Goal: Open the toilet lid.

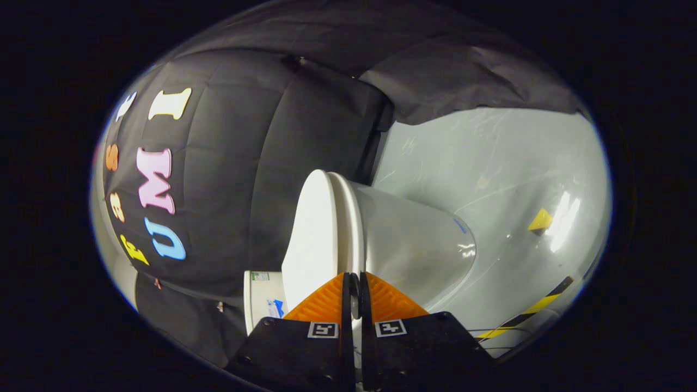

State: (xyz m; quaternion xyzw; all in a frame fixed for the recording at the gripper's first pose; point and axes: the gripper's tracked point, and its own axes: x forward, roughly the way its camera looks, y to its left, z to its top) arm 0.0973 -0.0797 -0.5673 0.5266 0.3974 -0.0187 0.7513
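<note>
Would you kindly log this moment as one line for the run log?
task: open toilet lid | gripper: fingers nearly closed at the lid edge | lid: down on the bowl | view rolled sideways

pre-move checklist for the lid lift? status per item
1. Fingers on the lid edge: ok, they sit nearly closed on the rim of the toilet lid, one on each side.
2. Firm pinch by both fingers: cannot tell, the contact is too small to see clearly.
3. Lid position: not ok yet, it lies against the seat on the toilet bowl.
4. Swing path toward the tank: ok, only the black cloth wall lies beyond.
5. Floor around the bowl: ok, just a yellow marker and striped tape, away from the lid.
</note>
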